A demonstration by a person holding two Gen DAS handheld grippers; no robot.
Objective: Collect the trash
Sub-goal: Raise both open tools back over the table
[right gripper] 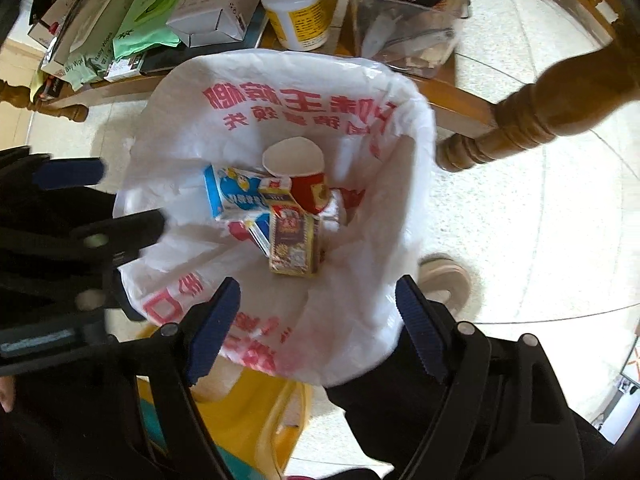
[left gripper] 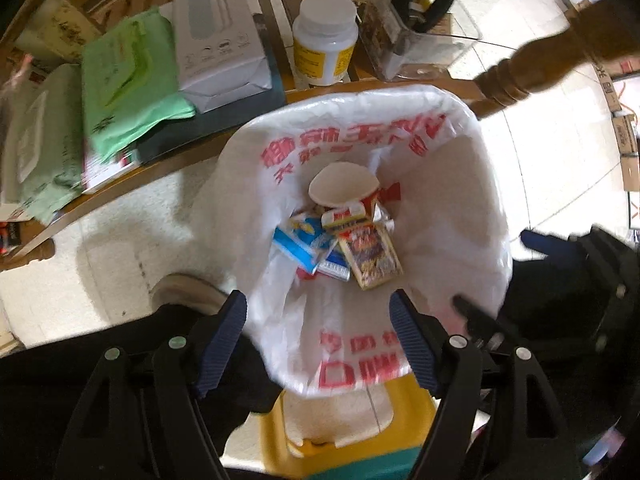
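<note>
Both grippers are pointing straight down over a white plastic bag [left gripper: 448,208] printed with red characters, its mouth standing wide open on the floor.

The left gripper [left gripper: 318,344] is hanging above the bag's near rim with its jaws spread and nothing between them. The right gripper [right gripper: 318,326] is likewise holding its jaws spread and empty over the near rim — each gripper is showing at the edge of the other's view.

The trash is lying at the bottom of the bag: a red paper cup [right gripper: 306,184] tipped on its side, a blue-and-white carton [right gripper: 230,196], a gold-and-brown box [right gripper: 292,242] and a few smaller packets crowded together, touching one another.

Just beyond the bag a low wooden counter [left gripper: 160,168] is carrying a white bottle with a yellow label [left gripper: 324,44], a white box [left gripper: 216,28], a green wipes pack [left gripper: 124,80] and a clear plastic container [left gripper: 420,40]. A yellow stool [left gripper: 344,436] is sitting just beside the bag's near edge, and a shoe [right gripper: 444,280] is resting on the floor next to it.
</note>
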